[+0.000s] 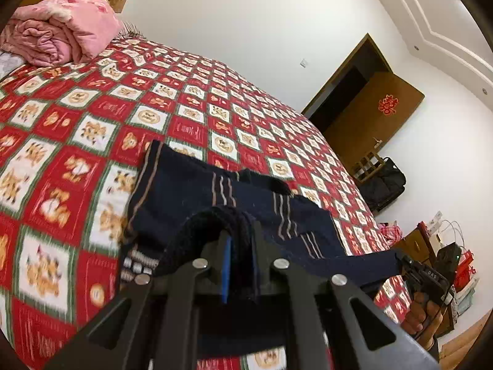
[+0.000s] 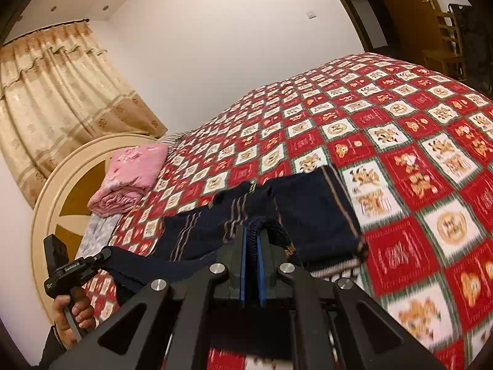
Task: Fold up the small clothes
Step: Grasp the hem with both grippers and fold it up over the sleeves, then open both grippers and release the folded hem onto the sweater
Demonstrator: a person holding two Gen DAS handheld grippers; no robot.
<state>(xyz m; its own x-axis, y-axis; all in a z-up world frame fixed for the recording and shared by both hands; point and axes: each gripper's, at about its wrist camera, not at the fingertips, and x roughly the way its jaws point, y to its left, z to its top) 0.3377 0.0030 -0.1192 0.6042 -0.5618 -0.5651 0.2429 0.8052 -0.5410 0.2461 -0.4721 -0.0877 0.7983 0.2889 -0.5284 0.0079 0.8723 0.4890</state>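
Both the left gripper [image 1: 238, 240] and right gripper [image 2: 252, 240] pinch the sweater's [image 1: 191, 185] hem between their jaws, its body trailing ahead onto the bed [image 1: 77, 117].

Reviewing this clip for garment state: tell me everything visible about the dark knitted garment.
The dark knitted garment is navy, with thin tan and white stripes and ribbed edges. It looks like soft knit. Its far part lies on the checked bedspread; its near edge is lifted, pinched by the left gripper and right gripper.
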